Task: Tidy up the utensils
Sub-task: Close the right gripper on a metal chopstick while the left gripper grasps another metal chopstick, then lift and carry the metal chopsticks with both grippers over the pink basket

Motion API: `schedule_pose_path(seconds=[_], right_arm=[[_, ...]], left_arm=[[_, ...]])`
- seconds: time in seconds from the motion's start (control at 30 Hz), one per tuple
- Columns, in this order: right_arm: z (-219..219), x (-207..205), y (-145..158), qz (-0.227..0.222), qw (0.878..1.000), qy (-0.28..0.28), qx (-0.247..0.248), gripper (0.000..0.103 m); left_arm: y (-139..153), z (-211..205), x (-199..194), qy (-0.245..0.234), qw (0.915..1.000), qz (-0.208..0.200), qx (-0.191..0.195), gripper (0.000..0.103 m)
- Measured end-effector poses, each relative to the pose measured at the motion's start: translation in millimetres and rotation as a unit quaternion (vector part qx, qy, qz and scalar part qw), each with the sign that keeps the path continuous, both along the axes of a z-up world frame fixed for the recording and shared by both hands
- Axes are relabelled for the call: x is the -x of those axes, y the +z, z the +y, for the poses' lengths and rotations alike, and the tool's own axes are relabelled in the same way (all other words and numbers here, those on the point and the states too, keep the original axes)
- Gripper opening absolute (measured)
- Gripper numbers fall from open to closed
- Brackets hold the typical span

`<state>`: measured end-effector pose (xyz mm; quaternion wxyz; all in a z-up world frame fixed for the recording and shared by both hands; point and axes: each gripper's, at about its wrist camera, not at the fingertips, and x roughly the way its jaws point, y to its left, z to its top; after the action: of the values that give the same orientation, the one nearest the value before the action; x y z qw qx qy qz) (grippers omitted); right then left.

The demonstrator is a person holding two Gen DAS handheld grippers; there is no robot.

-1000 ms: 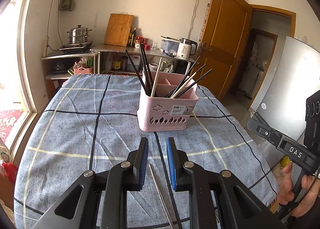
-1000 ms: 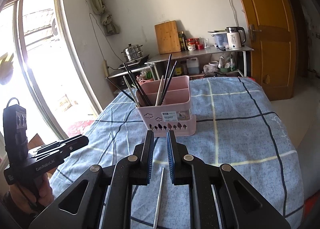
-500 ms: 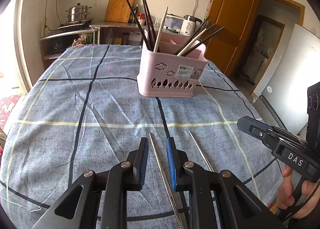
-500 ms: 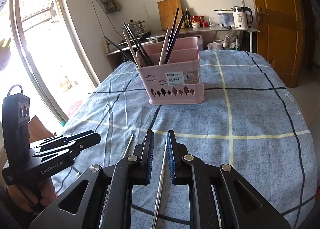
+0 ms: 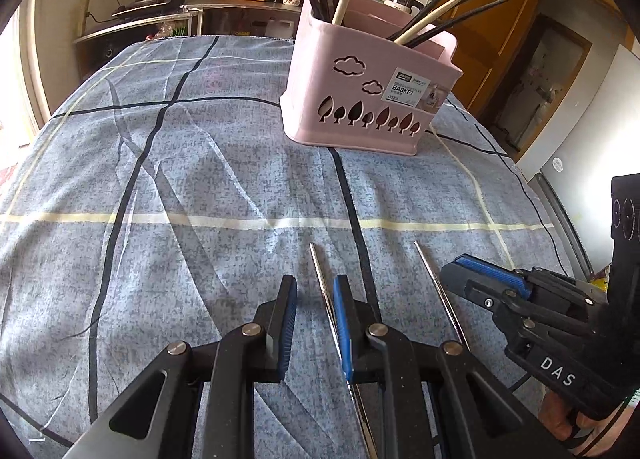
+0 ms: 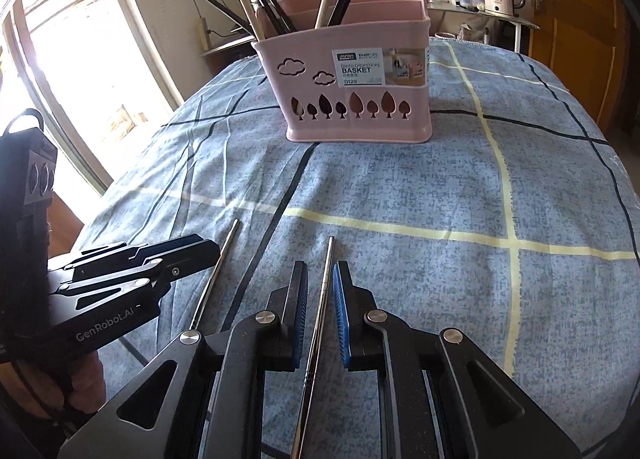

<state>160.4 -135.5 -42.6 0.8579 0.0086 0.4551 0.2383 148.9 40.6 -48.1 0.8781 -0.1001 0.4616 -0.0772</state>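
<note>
Tongs [image 5: 314,291] over thin steel chopstick [image 5: 320,275] — straight; shiny

2 tongs [image 5: 314,289] [image 6: 320,275] side by side, pitched down, narrowly agape.

Sunlit window [image 6: 60,71] at one side, wooden door [image 5: 492,7], steel counter [image 5: 240,7] against a pale wall.
</note>
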Motion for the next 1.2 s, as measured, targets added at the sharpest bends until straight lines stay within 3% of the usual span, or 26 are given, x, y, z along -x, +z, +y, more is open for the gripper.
schedule_pose_path(seconds=[0.27,0.43,0.7,0.8,0.83,0.97,1.2], right_arm=[[11,-13,-12,0.014,1.000,0.004,0.028,0.013],[15,-13,-11,0.035,0.998,0.012,0.053,0.013],[21,-17,-11,0.046,0.995,0.020,0.085,0.006],[24,-17,-11,0.043,0.994,0.020,0.094,0.004],[24,-18,-11,0.043,0.995,0.021,0.093,0.004],[18,-24,-10,0.054,0.996,0.014,0.073,0.004],[2,-25,14,0.032,0.999,0.000,0.028,0.004]], left_arm=[[-4,-9,-9,-0.001,0.9996,0.005,-0.027,0.018],[-1,-19,-10,-0.021,0.9976,0.035,-0.057,0.023],[-1,-20,-13,-0.026,0.9970,0.043,-0.059,0.024],[-2,-20,-18,-0.026,0.9963,0.044,-0.069,0.017],[-1,-19,-20,-0.024,0.9961,0.044,-0.072,0.011],[-1,-9,-25,-0.018,0.9971,0.053,-0.052,0.005],[14,-3,-26,-0.019,0.9988,0.038,-0.024,0.004]])
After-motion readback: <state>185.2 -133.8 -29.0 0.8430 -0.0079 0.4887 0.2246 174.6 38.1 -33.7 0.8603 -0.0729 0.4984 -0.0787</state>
